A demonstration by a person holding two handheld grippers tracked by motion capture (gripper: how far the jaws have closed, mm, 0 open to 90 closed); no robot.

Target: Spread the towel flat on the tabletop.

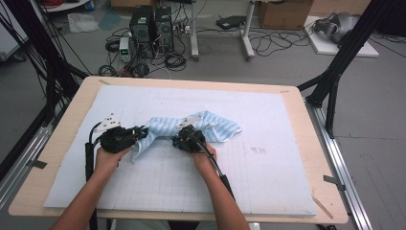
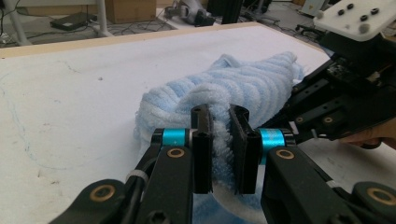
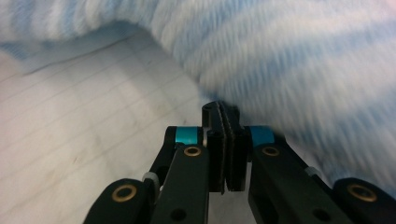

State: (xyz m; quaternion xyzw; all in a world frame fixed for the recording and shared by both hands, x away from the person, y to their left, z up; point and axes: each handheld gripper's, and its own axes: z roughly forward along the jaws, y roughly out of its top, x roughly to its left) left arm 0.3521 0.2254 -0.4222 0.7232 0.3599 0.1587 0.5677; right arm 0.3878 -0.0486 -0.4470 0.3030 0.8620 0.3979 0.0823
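Note:
A light blue striped towel (image 1: 210,125) lies bunched on the white mat (image 1: 268,167) near the middle of the table. My left gripper (image 1: 142,133) is at the towel's left end. In the left gripper view its jaws (image 2: 219,116) are shut on a thick fold of the towel (image 2: 252,84). My right gripper (image 1: 182,136) sits at the towel's near edge, about midway along it. In the right gripper view it (image 3: 222,112) has its pads pressed flat together, with the towel (image 3: 280,46) blurred just above and to the right. No cloth is visible between those pads.
The wooden table (image 1: 72,115) carries the mat with a faint grid. Black frame legs (image 1: 335,67) stand at the back right and left. On the floor beyond are computer towers (image 1: 151,28), cables and a cardboard box (image 1: 285,13).

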